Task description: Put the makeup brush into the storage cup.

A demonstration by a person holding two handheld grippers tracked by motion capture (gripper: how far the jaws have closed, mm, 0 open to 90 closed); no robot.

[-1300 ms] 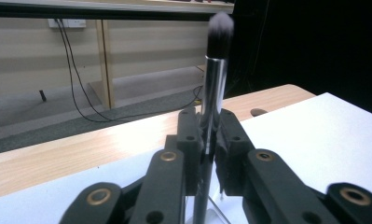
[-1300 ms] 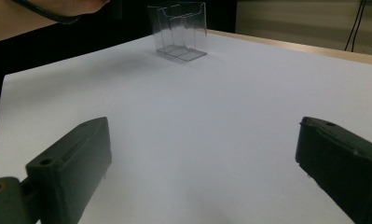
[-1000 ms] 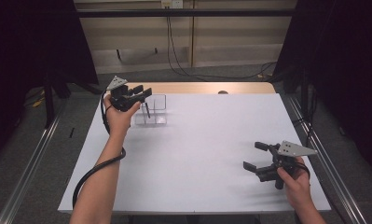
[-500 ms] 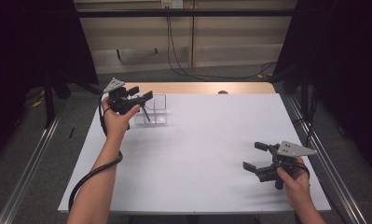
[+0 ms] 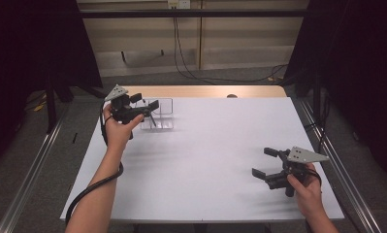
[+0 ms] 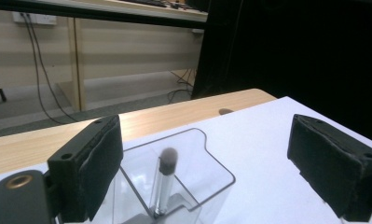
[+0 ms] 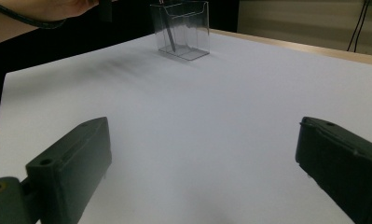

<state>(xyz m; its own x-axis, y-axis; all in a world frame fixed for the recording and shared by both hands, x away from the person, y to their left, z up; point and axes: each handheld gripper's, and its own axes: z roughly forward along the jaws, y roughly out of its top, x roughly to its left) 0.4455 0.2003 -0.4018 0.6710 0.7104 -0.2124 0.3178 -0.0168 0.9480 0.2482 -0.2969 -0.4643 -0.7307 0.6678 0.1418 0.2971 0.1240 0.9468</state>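
Standing in clear holder [image 6: 193, 158], brush [image 6: 164, 184] between open left hand-held gripper [image 6: 211, 168]

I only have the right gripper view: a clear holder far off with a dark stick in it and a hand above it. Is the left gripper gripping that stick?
Observer: No. In the left gripper view the left gripper has its jaws wide apart, having just been opening. The stick stands free in the clear holder, and neither pad touches it.
Operator: What is the stick's top like?
Observer: It has a dark rounded tip, blurred, on a shiny silvery shaft. It may be a small brush.
Operator: Where does my gripper sit on the table?
Observer: In the high view the right gripper is near the front right corner of the table, with its jaws open and nothing between them.
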